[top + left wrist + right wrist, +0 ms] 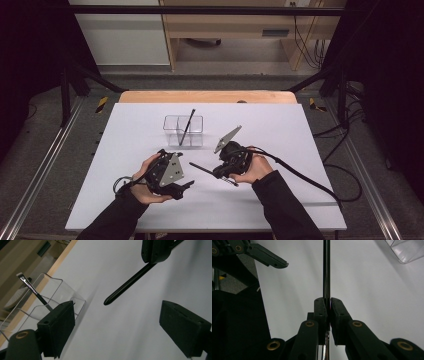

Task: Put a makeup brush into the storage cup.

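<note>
The thin black makeup brush (326, 270) is clamped in the right gripper (328, 302), whose jaws are pressed together on the shaft; it juts out over the white counter (280, 130) towards the left gripper (186, 186), its rounded handle end (108, 301) free in the air. In the high view the brush (202, 169) lies nearly level, above the counter rather than on it, in front of the clear acrylic organizer (183, 131).

It looks very light, stiff and slim, with a smooth glossy handle, so it is likely to slip or twist between flat pads if the squeeze is light. The shaft is the sound place to hold it; the bristle end is soft and would be bent or splayed by a pinch, and it should stay clear of the jaws. Since the grip sits partway along, the long free end can swing like a lever and knock a wall of the organizer.

The left gripper stands with its jaws wide apart and nothing between them, near the free end of the brush without touching it. A second brush (187, 126) leans upright in one compartment of the organizer, angled bristle tip up. The organizer is rigid, thin-walled and probably light enough to slide if nudged
</note>
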`<state>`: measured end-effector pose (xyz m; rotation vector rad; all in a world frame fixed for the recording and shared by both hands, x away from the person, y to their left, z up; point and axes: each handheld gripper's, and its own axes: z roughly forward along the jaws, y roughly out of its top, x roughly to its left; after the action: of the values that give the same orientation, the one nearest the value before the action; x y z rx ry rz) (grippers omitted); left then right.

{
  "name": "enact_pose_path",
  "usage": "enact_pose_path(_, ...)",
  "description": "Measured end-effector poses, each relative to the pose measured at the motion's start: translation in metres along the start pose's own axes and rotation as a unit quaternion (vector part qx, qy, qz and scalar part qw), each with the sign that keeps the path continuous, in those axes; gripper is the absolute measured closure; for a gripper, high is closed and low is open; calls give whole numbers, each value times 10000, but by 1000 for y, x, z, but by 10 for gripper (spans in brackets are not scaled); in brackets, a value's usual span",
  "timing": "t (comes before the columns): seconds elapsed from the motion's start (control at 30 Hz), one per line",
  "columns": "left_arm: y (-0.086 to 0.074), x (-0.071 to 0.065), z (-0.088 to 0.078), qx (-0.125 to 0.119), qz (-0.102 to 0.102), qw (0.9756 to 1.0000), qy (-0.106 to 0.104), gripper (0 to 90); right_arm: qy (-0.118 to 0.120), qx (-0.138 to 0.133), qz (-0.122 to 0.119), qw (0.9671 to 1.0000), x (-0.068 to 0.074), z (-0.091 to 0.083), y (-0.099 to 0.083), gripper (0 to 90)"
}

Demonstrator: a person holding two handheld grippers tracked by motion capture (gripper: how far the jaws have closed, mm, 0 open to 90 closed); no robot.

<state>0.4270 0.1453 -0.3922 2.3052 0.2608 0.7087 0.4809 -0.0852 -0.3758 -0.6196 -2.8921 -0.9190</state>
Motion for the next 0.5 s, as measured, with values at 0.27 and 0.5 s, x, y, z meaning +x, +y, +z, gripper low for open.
enact_pose_path(0.27,7,-3,2,58,324,9995,9,134,56,20,0,10000,0,0,0,844)
enact_pose_path(0.5,14,-7,1,-43,620,9980,-134,158,69,41,-29,10000,1,0,0,844)
